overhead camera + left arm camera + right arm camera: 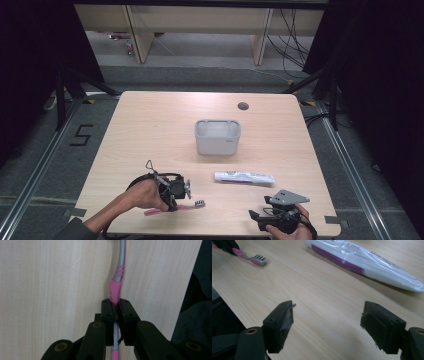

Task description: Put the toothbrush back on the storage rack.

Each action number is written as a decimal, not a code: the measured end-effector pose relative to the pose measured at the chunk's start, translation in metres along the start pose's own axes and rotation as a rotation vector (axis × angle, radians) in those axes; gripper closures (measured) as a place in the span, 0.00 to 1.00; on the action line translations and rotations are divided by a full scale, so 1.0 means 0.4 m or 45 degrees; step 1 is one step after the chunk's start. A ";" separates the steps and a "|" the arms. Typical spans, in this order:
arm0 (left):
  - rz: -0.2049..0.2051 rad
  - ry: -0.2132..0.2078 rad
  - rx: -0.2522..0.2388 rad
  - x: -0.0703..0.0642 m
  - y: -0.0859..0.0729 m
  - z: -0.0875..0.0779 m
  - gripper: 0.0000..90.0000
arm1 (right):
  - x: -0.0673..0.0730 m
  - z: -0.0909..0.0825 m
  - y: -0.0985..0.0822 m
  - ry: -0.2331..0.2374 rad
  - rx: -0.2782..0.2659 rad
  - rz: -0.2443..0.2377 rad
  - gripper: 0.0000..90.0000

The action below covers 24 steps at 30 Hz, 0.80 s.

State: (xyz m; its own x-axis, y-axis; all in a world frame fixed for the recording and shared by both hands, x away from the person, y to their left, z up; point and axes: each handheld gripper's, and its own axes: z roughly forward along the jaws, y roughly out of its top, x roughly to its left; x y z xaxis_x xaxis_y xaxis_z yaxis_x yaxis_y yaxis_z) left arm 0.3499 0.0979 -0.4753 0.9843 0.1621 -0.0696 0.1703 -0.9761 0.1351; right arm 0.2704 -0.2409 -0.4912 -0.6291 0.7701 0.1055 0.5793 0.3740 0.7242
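A pink and grey toothbrush [189, 205] lies near the table's front edge, bristles pointing right. My left gripper [172, 197] is shut on its handle; in the left gripper view the pink handle [115, 290] is pinched between the two black pads, close to the wood. A white and purple toothpaste tube [245, 177] lies flat to the right of it, also seen across the top of the right gripper view as the tube [367, 262]. My right gripper [257, 216] rests low at the front right, open with bare table between its fingers [280, 325].
A grey rectangular holder [217, 136] stands upright in the middle of the table. A small round cable hole [243, 105] sits near the far edge. The table's front edge runs just below both hands.
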 end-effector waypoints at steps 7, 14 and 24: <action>-0.056 0.051 -0.133 0.024 -0.018 -0.049 0.92 | -0.001 -0.003 0.000 -0.015 0.000 0.009 0.29; -0.136 0.075 -0.373 0.051 -0.046 -0.109 0.92 | -0.003 0.000 -0.001 -0.005 -0.004 0.008 0.29; -0.224 0.119 -0.638 0.082 -0.077 -0.157 0.92 | -0.002 0.001 -0.003 0.002 0.010 0.033 0.29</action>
State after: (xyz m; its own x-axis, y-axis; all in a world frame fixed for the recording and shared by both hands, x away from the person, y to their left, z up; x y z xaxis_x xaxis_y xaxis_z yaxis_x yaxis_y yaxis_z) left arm 0.3799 0.1423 -0.4196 0.9350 0.3514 -0.0485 0.3116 -0.7482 0.5857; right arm 0.2708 -0.2418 -0.4925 -0.6142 0.7791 0.1252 0.5995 0.3576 0.7161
